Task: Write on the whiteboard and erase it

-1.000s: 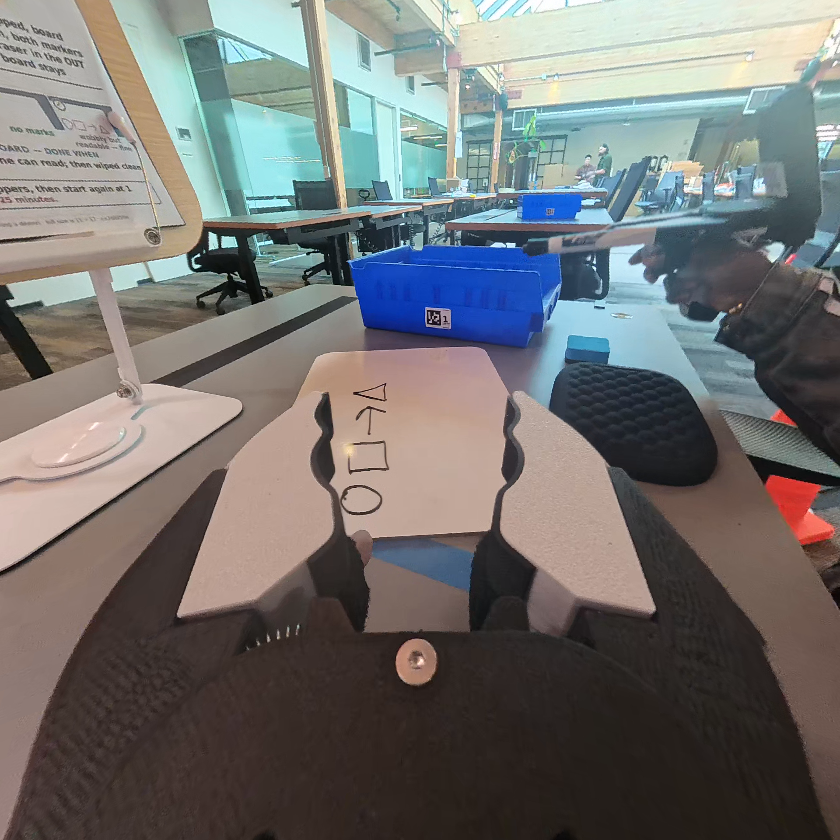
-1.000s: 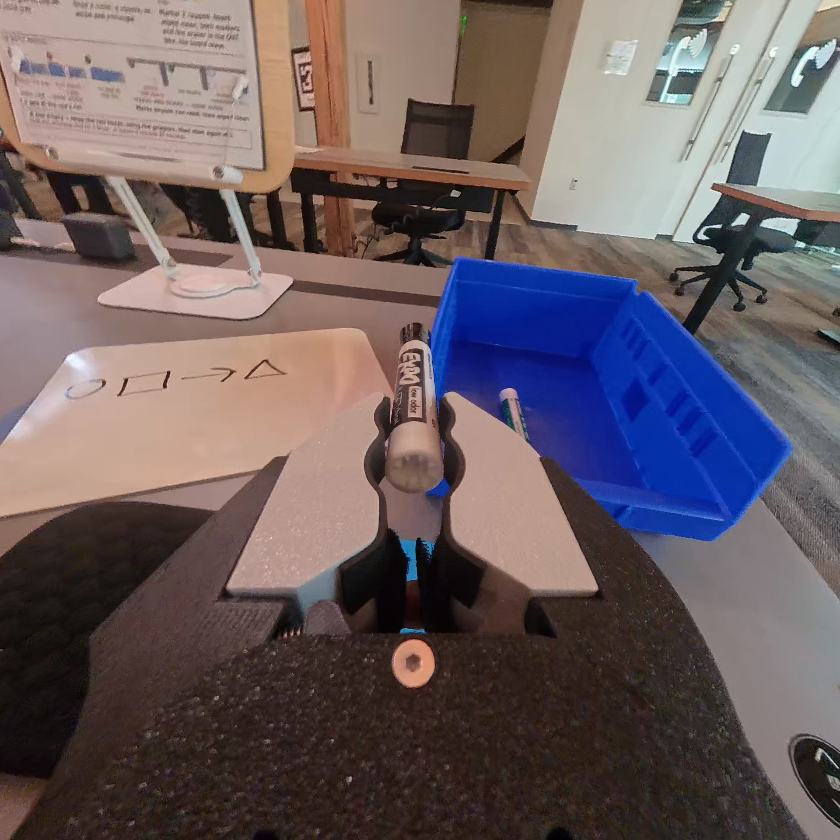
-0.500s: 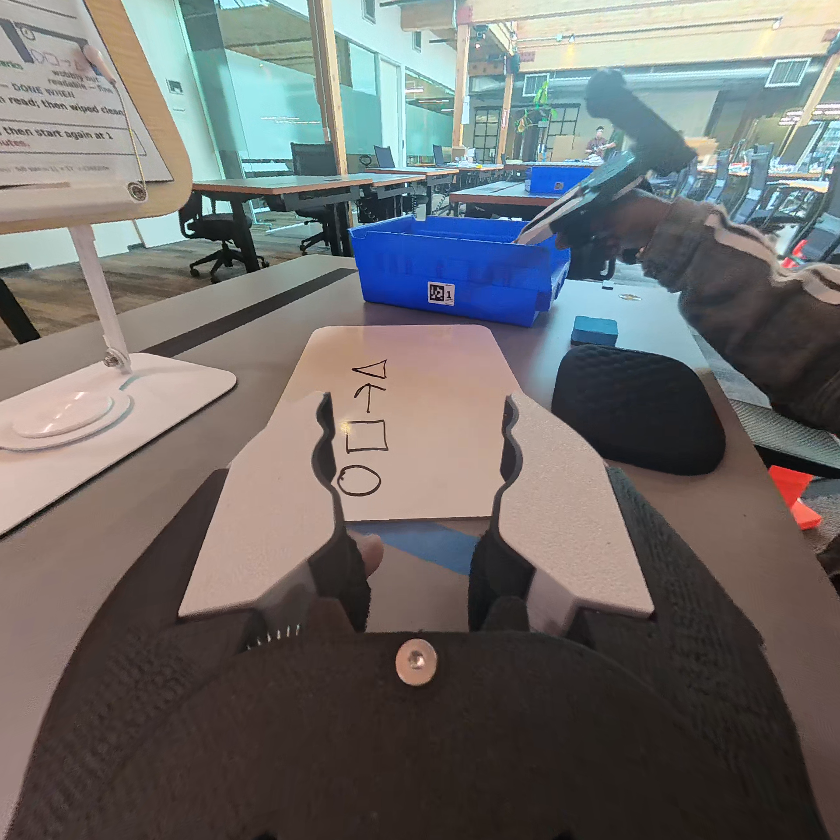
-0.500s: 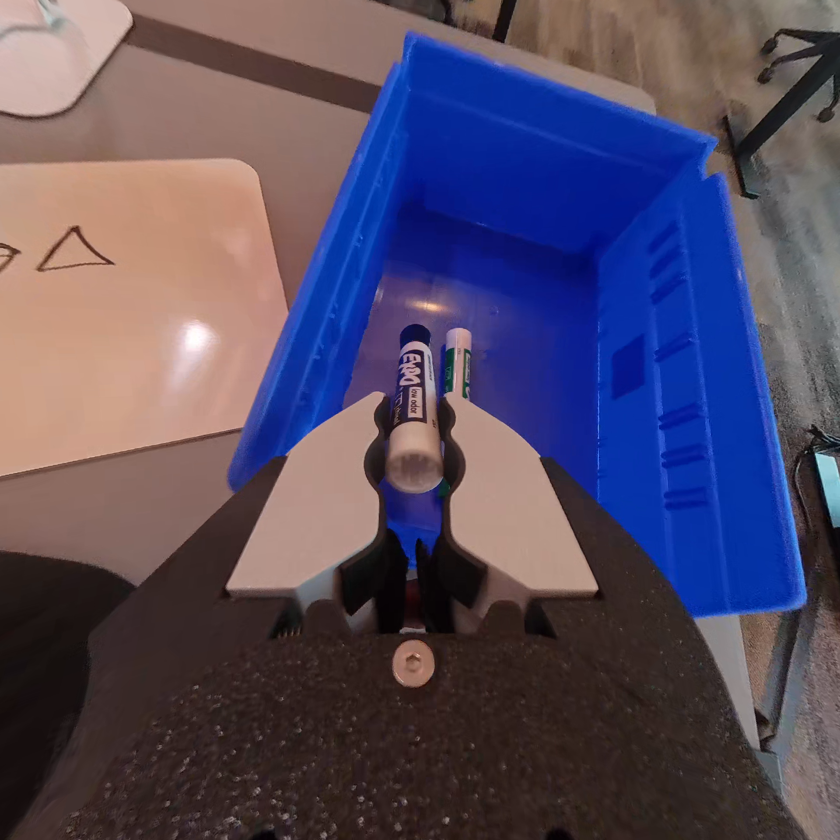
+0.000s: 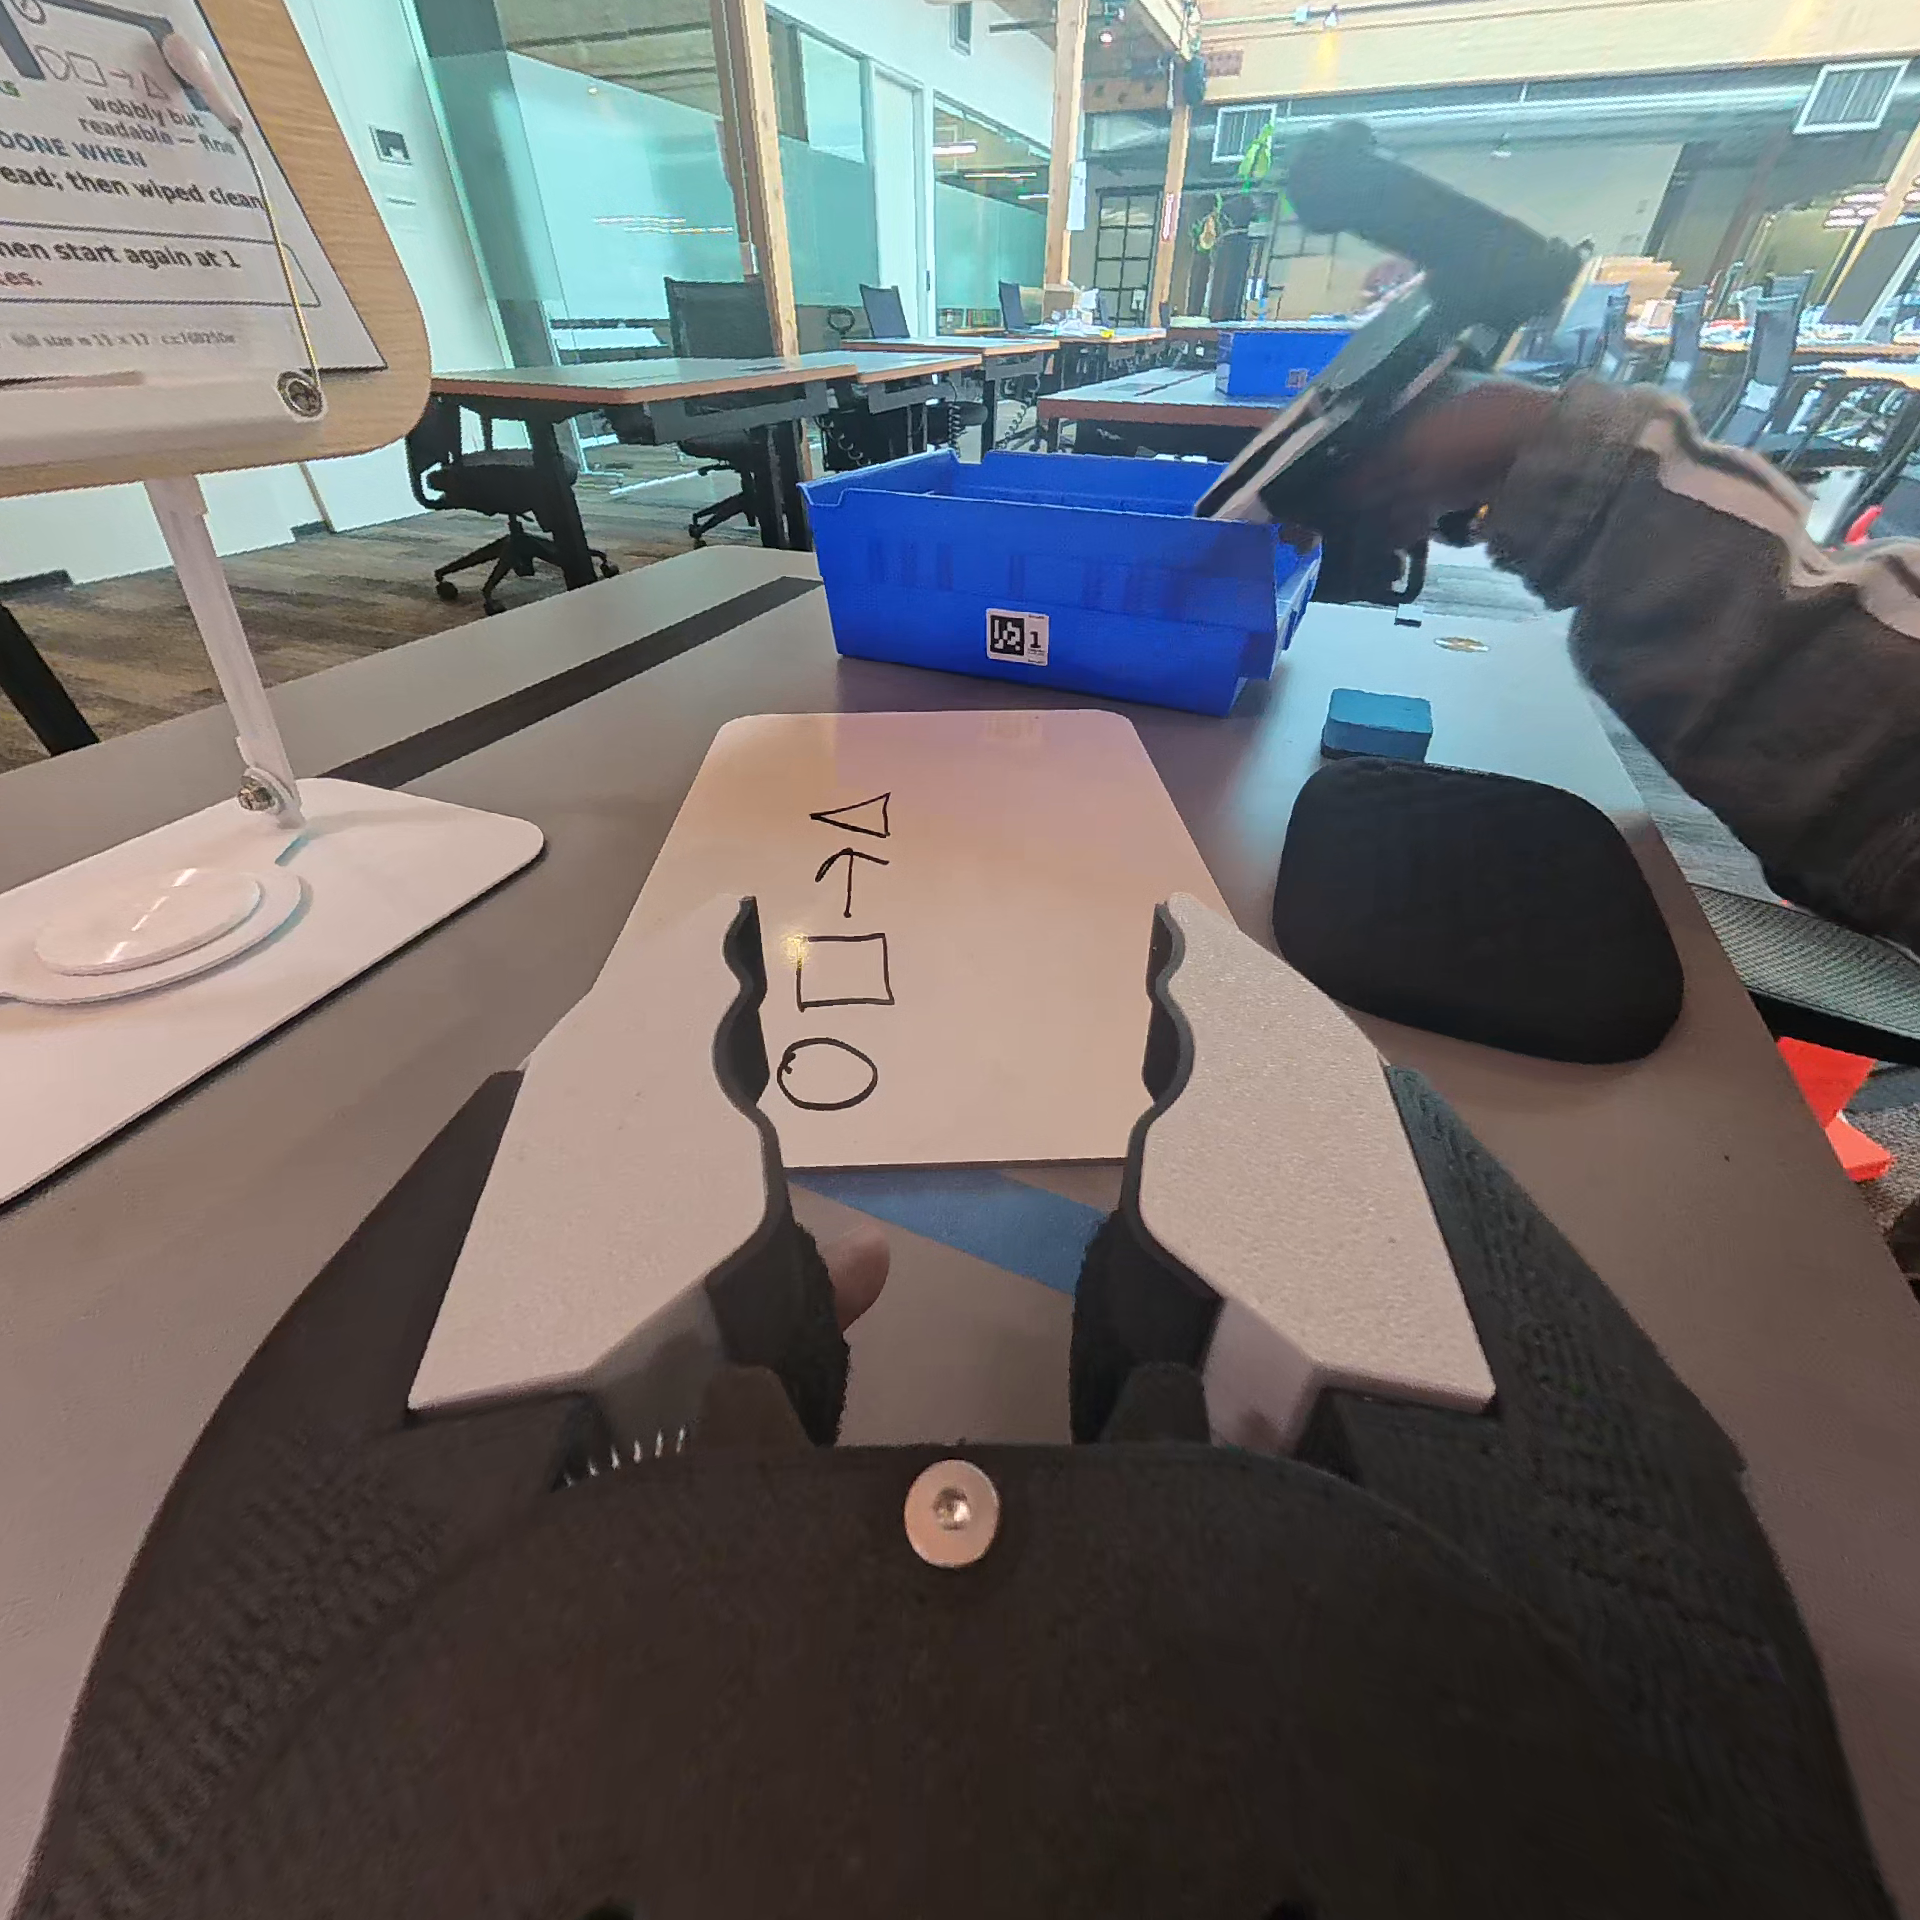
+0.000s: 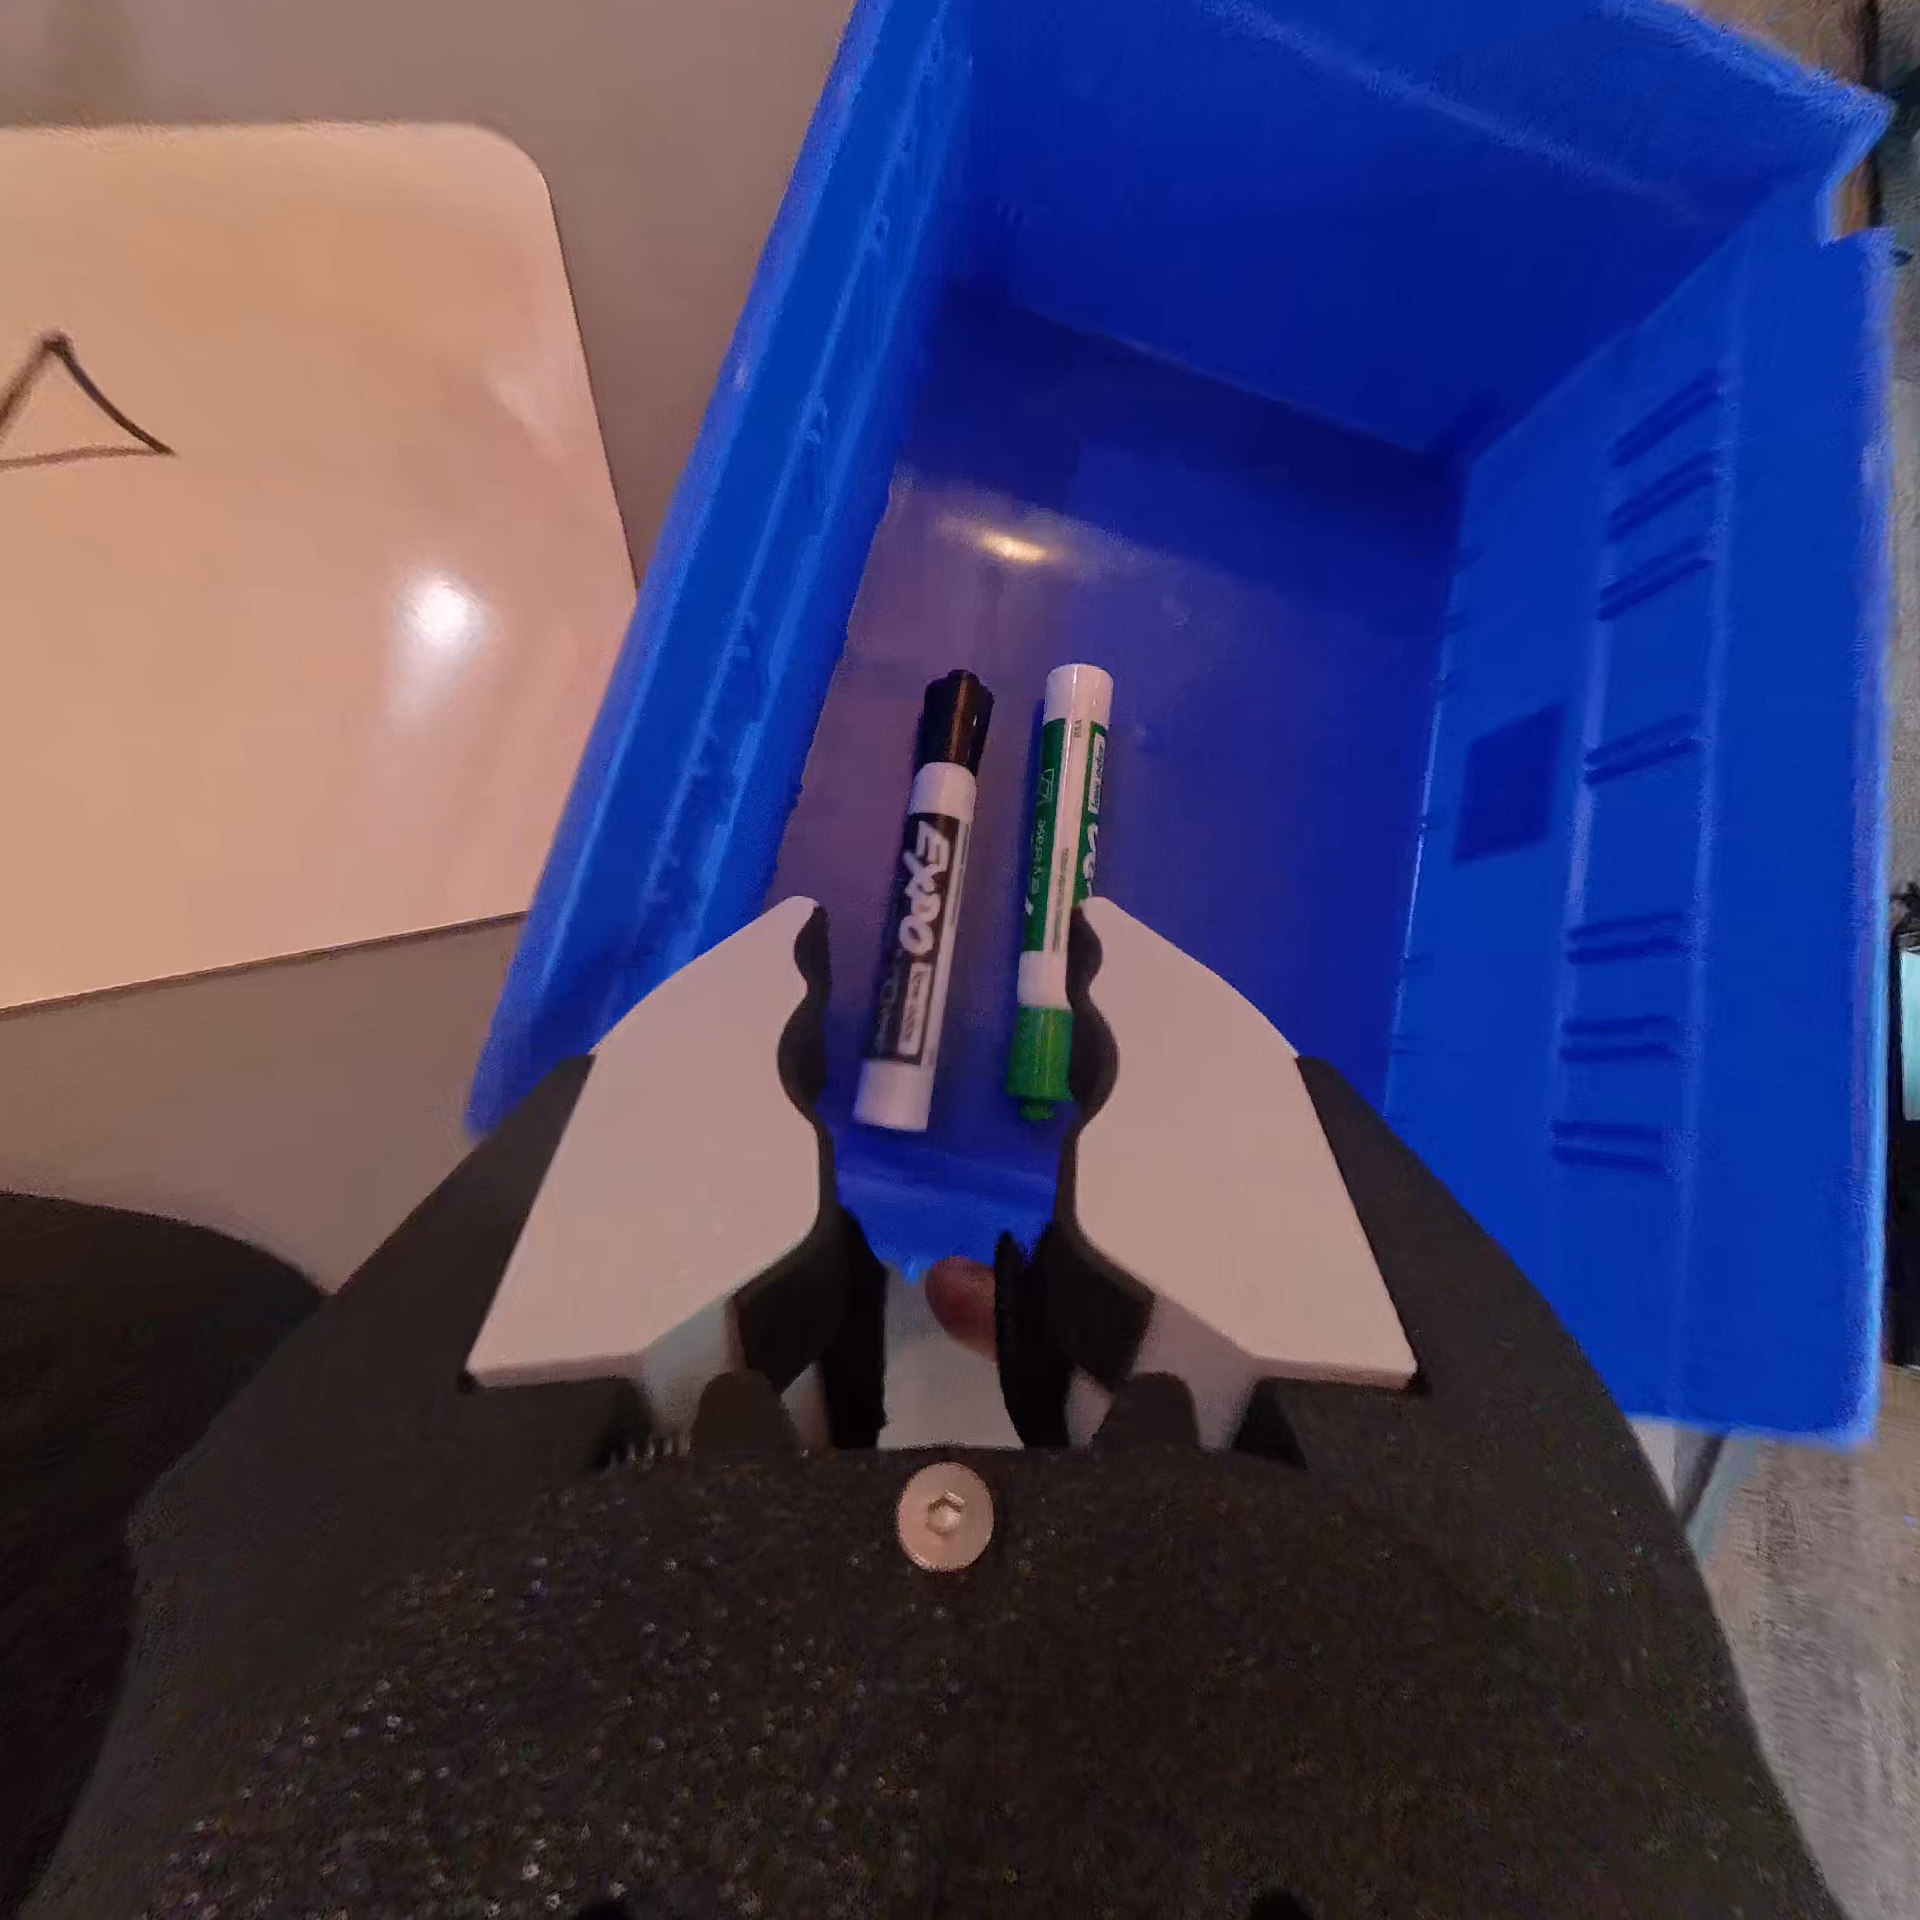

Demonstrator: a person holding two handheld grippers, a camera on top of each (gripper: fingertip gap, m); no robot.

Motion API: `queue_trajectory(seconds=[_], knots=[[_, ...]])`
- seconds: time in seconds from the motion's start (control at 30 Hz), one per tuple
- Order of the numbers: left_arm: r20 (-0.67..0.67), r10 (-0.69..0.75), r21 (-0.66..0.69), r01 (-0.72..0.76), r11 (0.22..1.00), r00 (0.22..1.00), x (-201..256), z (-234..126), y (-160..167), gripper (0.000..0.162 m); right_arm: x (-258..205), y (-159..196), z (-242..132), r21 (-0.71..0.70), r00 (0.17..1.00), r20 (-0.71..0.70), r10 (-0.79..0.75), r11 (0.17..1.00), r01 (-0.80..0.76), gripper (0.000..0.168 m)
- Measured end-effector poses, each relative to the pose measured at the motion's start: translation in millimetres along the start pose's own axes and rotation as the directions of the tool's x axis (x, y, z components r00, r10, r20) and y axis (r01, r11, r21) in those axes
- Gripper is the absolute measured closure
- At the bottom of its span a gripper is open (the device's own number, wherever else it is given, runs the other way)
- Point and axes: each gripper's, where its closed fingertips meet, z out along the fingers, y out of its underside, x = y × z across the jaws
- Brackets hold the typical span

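Observation:
The small whiteboard (image 5: 997, 935) lies flat on the grey table and bears a drawn circle, square, arrow and triangle; its corner also shows in the right wrist view (image 6: 260, 520). My left gripper (image 5: 951, 914) is open and empty, low over the board's near end. My right gripper (image 6: 945, 914) is open above the blue bin (image 6: 1662, 727), tilted down into it. The black marker (image 6: 920, 914) lies on the bin floor beside a green marker (image 6: 1060, 873). The blue eraser (image 5: 1377, 722) lies on the table right of the board. The right gripper also shows in the left wrist view (image 5: 1247, 488) at the bin (image 5: 1039, 582).
A white stand (image 5: 260, 873) holding an instruction sheet sits at the left. A black cushioned pad (image 5: 1475, 914) lies right of the board. The person's sleeve (image 5: 1714, 665) reaches in from the right. Blue tape (image 5: 966, 1210) is stuck on the table under the board's near edge. About 40 cm separates my left fingertips from my right.
My right gripper carried the black marker over the bin, lowered it, then opened; the marker now lies in the bin beside the green one. My left gripper stayed open over the board.

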Motion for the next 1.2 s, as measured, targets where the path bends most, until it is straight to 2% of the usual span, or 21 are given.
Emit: queue_trajectory(seconds=[0.13, 0.2, 0.27, 0.37, 0.5, 0.57, 0.67, 0.73, 0.8, 0.9, 1.0, 1.07, 1.2], knots=[[0.010, 0.007, -0.007, -0.007, 1.000, 1.000, -2, 0, 1, 0.091, -17, 25, -51, 0.053, 0.995, -0.018, 0.101, 0.994, -0.100, 0.092], [0.009, 0.002, -0.012, -0.002, 1.000, 1.000, -2, 1, 3, 0.092, -44, 51, -68, 0.053, 0.993, 0.032, 0.113, 0.992, -0.114, 0.085], [0.001, -0.004, -0.024, 0.004, 1.000, 1.000, 0, 3, 5, 0.092, -71, 83, -67, -0.042, 0.989, 0.092, 0.119, 0.992, -0.115, 0.089], [-0.006, -0.015, -0.070, 0.014, 0.997, 1.000, 1, 6, 13, 0.092, -82, 118, -51, -0.200, 0.991, 0.084, 0.104, 0.976, -0.085, 0.082], [0.000, 0.018, -0.129, -0.018, 0.991, 1.000, -1, 8, 18, 0.092, -80, 116, -33, -0.194, 0.987, 0.075, 0.144, 0.973, -0.127, 0.089], [0.008, 0.070, -0.186, -0.067, 0.980, 0.998, -3, 8, 24, 0.092, -83, 118, -27, -0.216, 0.988, 0.090, 0.123, 0.971, -0.101, 0.107], [0.031, 0.084, -0.278, -0.072, 0.958, 0.996, -11, 10, 27, 0.092, -90, 109, -32, -0.175, 0.991, 0.098, 0.089, 0.982, -0.071, 0.110], [0.032, 0.077, -0.325, -0.063, 0.944, 0.996, -18, 13, 23, 0.092, -108, 84, -46, -0.085, 0.990, 0.138, 0.025, 0.996, -0.013, 0.111], [0.030, 0.079, -0.355, -0.063, 0.933, 0.996, -26, 19, 18, 0.090, -145, 45, -61, 0.055, 0.968, 0.236, -0.088, 0.995, 0.077, 0.110], [0.010, 0.085, -0.385, -0.075, 0.920, 0.996, -35, 27, 25, 0.087, -215, -1, -66, 0.199, 0.869, 0.394, -0.299, 0.951, 0.237, 0.110], [-0.071, 0.027, -0.485, -0.058, 0.873, 0.997, -22, 22, 55, 0.088, -277, -24, -43, 0.240, 0.736, 0.477, -0.481, 0.876, 0.417, 0.110], [-0.088, 0.098, -0.531, -0.130, 0.837, 0.991, -22, 19, 69, 0.088, -307, -30, -20, 0.239, 0.657, 0.520, -0.545, 0.832, 0.501, 0.110], [-0.086, 0.091, -0.528, -0.123, 0.840, 0.992, -22, 20, 71, 0.088, -337, -37, 17, 0.212, 0.591, 0.541, -0.598, 0.777, 0.592, 0.110]])
